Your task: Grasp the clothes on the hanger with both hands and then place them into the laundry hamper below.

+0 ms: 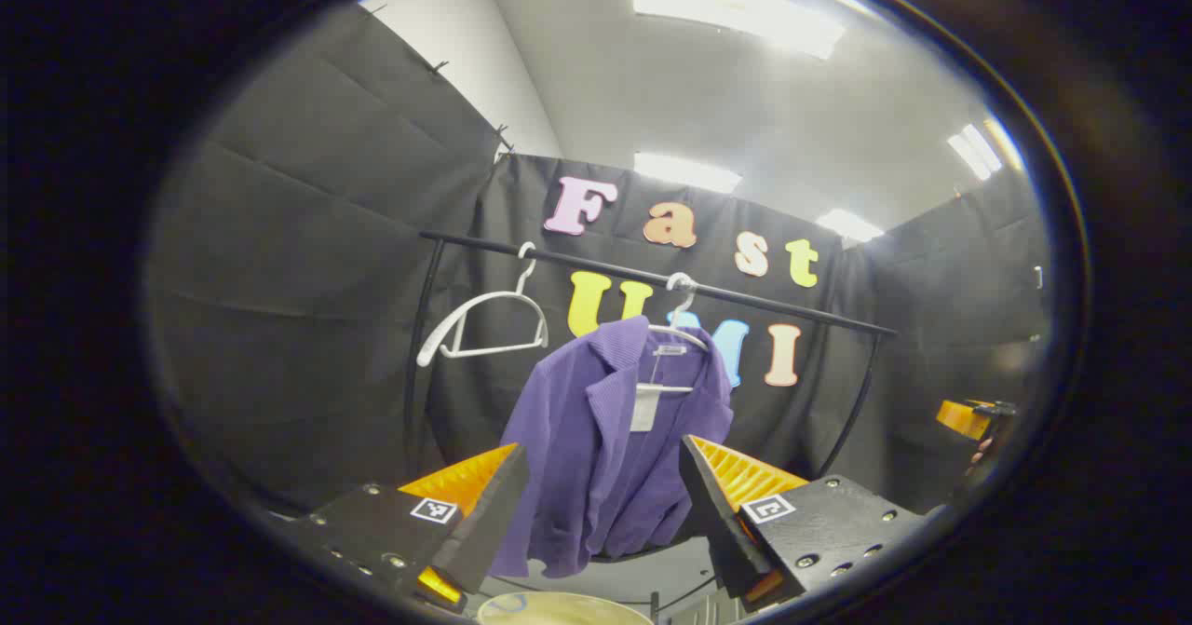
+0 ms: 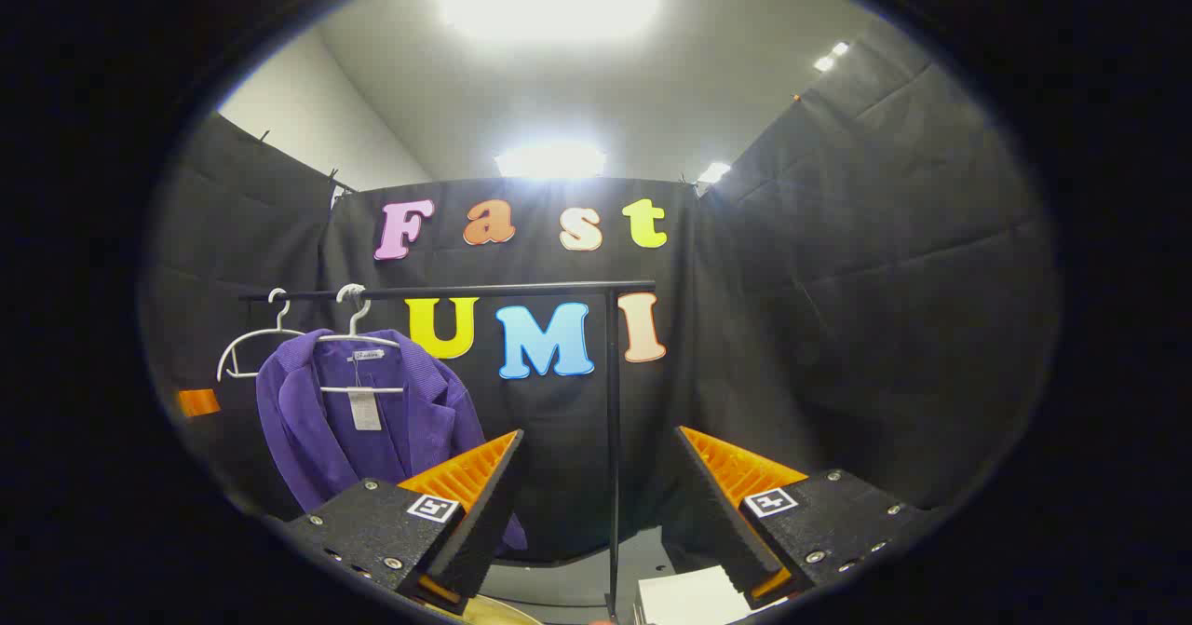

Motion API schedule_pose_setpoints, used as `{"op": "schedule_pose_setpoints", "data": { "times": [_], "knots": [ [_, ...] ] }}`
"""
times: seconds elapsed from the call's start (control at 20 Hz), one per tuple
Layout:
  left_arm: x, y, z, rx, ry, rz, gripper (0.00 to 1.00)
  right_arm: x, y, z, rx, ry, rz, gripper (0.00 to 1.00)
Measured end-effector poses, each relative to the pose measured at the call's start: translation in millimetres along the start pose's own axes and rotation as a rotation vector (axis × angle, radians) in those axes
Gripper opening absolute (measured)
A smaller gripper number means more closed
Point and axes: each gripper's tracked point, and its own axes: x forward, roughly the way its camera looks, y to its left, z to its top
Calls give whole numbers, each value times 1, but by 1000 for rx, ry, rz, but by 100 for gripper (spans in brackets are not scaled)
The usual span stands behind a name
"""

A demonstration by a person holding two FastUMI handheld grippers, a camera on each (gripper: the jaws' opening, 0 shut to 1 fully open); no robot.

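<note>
A purple jacket (image 1: pixel 605 439) hangs on a white hanger (image 1: pixel 678 332) from a black rail (image 1: pixel 652 276). My left gripper (image 1: pixel 603 476) is open, its fingers framing the jacket from a short way in front, apart from the cloth. In the right gripper view the same jacket (image 2: pixel 372 420) hangs at the left on its hanger (image 2: pixel 358 336). My right gripper (image 2: pixel 601 462) is open too and points right of the jacket, at the rail's upright post (image 2: pixel 613 439). The pale rim of the hamper (image 1: pixel 559 606) shows at the bottom edge, below the jacket.
An empty white hanger (image 1: pixel 484 322) hangs left of the jacket on the rail. The other gripper (image 1: pixel 968 417) shows far right in the left gripper view. A white box-like object (image 2: pixel 694 597) lies near the post's foot.
</note>
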Motion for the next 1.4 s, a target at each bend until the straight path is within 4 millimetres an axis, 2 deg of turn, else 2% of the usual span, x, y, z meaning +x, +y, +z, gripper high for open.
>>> {"op": "schedule_pose_setpoints", "data": {
  "times": [0.1,0.3,0.35,0.5,0.55,0.65,0.8,1.0,1.1,1.15,1.2,1.3,1.4],
  "knots": [
    [-4,3,-3,10,8,12,90,-2,8,4,24,-19,9,95],
    [-12,4,-2,61,2,33,90,7,25,12,20,-29,29,95],
    [-14,6,1,75,-6,40,97,10,36,12,12,-24,51,95],
    [-23,9,0,102,-15,52,90,19,71,16,-7,-4,128,95],
    [-27,10,-1,106,-10,53,97,20,83,17,-5,-1,156,95],
    [-34,14,-3,125,-3,54,90,21,107,19,-3,2,212,95],
    [-39,22,-5,151,7,62,92,21,130,20,-25,10,259,95],
    [-29,30,-13,114,40,71,97,27,147,18,-40,36,276,95],
    [-23,33,-14,108,52,78,97,34,156,19,-66,42,281,96],
    [-19,35,-14,109,59,84,94,38,160,20,-84,48,282,96],
    [-14,36,-15,104,64,89,89,44,164,20,-105,53,276,96],
    [1,31,-17,75,81,82,90,56,174,23,-134,53,282,96],
    [19,24,-14,38,92,79,98,69,191,23,-133,58,316,96]
  ]
}}
